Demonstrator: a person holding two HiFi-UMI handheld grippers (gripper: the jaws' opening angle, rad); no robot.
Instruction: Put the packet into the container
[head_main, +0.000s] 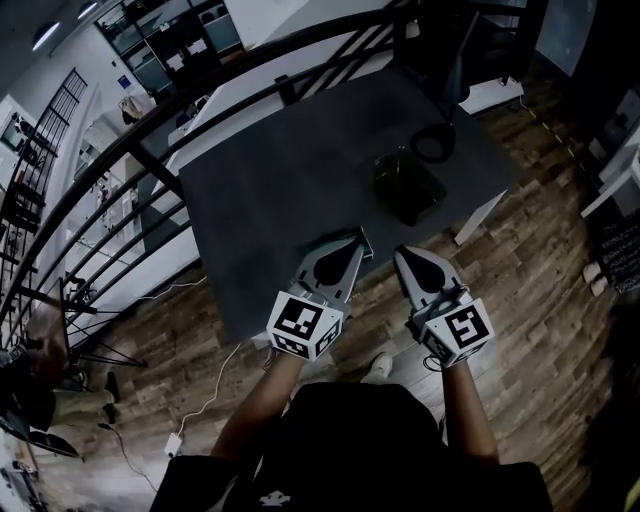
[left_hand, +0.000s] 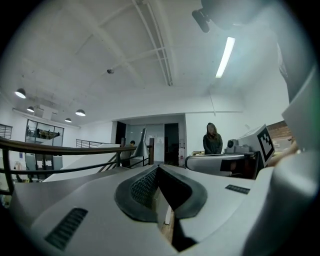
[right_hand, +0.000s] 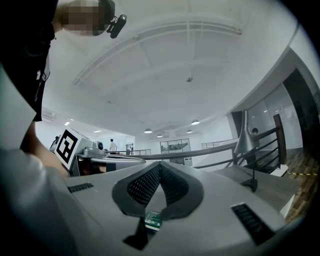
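Left gripper (head_main: 353, 242) and right gripper (head_main: 404, 253), both clenched shut and empty, hover side by side at a grey table's (head_main: 270, 200) edge; a dark container (head_main: 408, 186) sits ahead of the right.

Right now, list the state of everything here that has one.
left tool: shut, nothing between its jaws.
right tool: shut, nothing between its jaws.
container: upright on the table, apart from both tools; too dark to tell whether it is open or what is inside.
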